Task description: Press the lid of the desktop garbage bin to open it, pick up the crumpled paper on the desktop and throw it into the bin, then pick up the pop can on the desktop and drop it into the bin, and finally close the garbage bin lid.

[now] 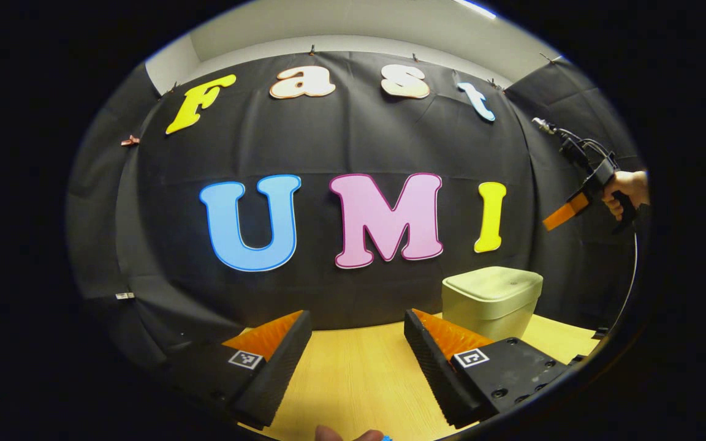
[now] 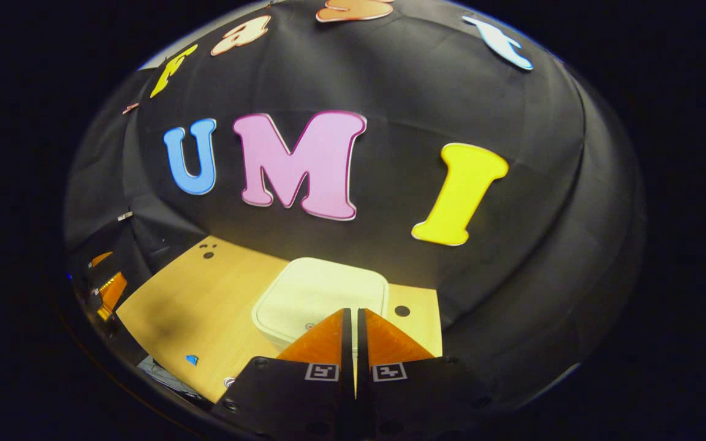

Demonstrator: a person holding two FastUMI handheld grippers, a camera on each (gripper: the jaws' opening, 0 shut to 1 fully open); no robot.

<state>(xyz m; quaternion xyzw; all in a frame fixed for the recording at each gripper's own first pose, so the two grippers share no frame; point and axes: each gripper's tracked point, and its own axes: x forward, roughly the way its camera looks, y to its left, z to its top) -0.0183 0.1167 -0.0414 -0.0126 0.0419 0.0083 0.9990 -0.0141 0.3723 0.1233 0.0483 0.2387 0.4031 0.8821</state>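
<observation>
Right gripper (image 2: 353,318) is hanging above the closed bin lid (image 2: 322,291), jaws nearly together, empty. Left gripper (image 1: 358,343) is waiting over the worktop (image 1: 353,373), jaws wide, empty. Best to press straight down on the lid's front edge, firmly.

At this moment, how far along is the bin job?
Either the very start or the end: the bin has its lid down, and no paper or can lies on the visible table. The right gripper, fingers together, hangs above the lid; the left gripper waits open. I cannot tell whether the bin has been filled.
</observation>
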